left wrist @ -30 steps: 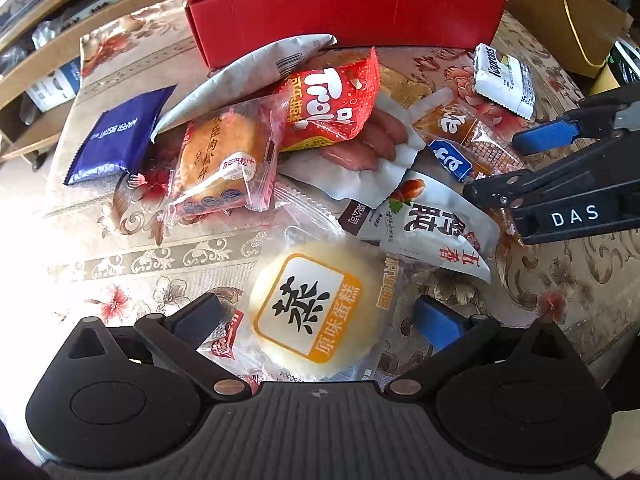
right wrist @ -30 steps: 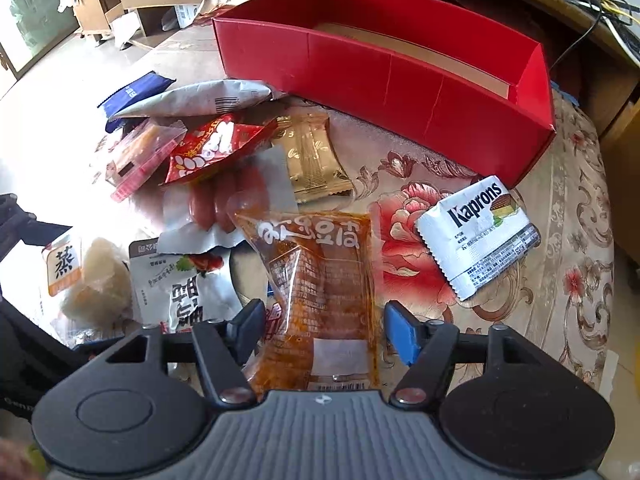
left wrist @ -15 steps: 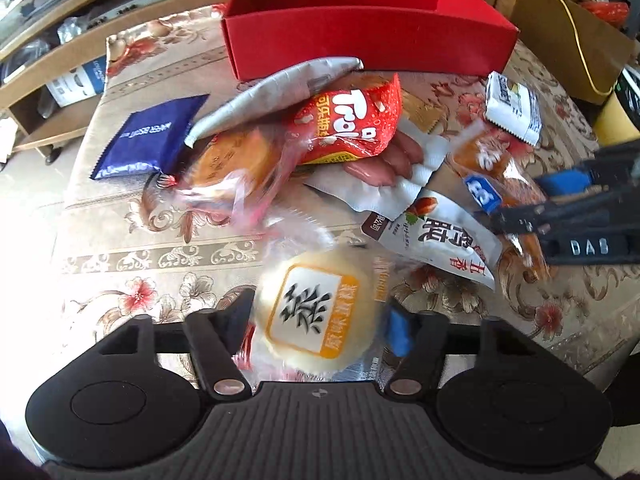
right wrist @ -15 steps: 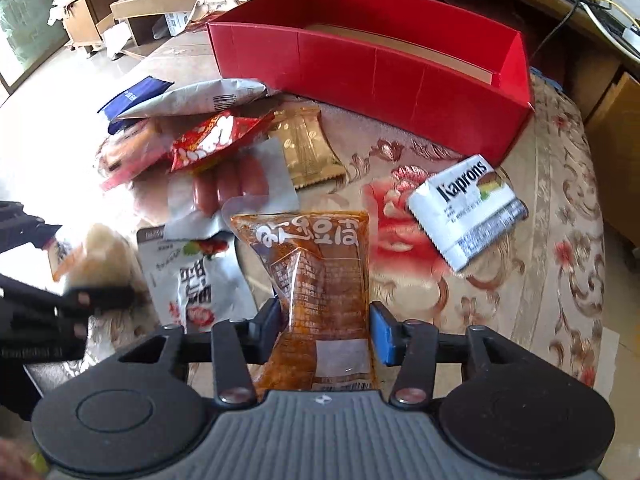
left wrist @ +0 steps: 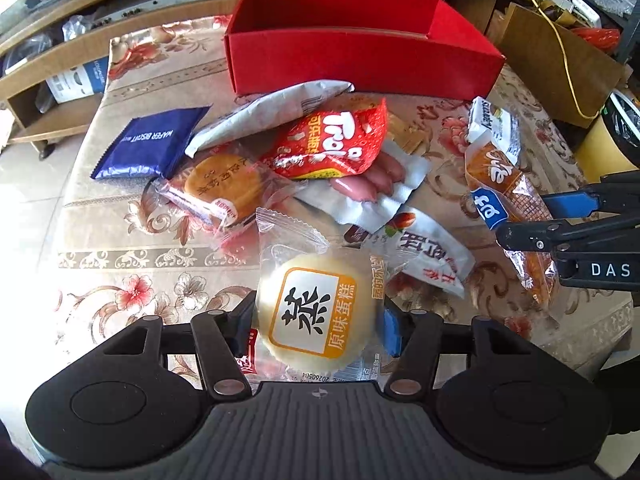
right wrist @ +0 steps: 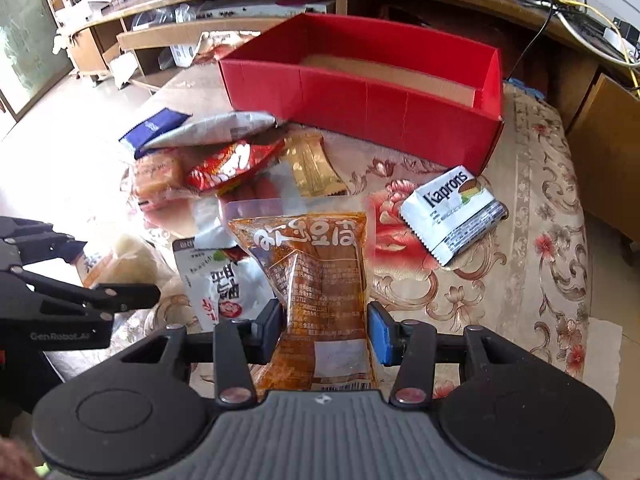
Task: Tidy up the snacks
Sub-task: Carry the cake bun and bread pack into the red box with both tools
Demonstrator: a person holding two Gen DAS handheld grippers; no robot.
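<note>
My left gripper (left wrist: 316, 326) is shut on a round steamed cake pack (left wrist: 318, 314) with a yellow label and holds it above the table. My right gripper (right wrist: 324, 330) is shut on an orange-brown snack bag (right wrist: 318, 276), also lifted; it also shows in the left wrist view (left wrist: 508, 200). The open red box (left wrist: 360, 52) stands at the back of the table, seen too in the right wrist view (right wrist: 360, 80). Loose snacks lie in front of it: a red Trolli bag (left wrist: 332, 140), a sausage pack (left wrist: 368, 184), a blue wafer pack (left wrist: 154, 142) and a white Kaprons pack (right wrist: 452, 212).
A grey-white bag (left wrist: 272, 110), a bun pack (left wrist: 220, 180), a white nut pack (left wrist: 424, 256) and a gold pack (right wrist: 312, 164) also lie on the flowered tablecloth (left wrist: 120, 240). A wooden shelf (right wrist: 200, 12) and cables stand behind the table. A cardboard box (left wrist: 560, 48) is at right.
Both grippers have closed on their packs and lifted them up and back from the table. The view now takes in more of the table and box.
</note>
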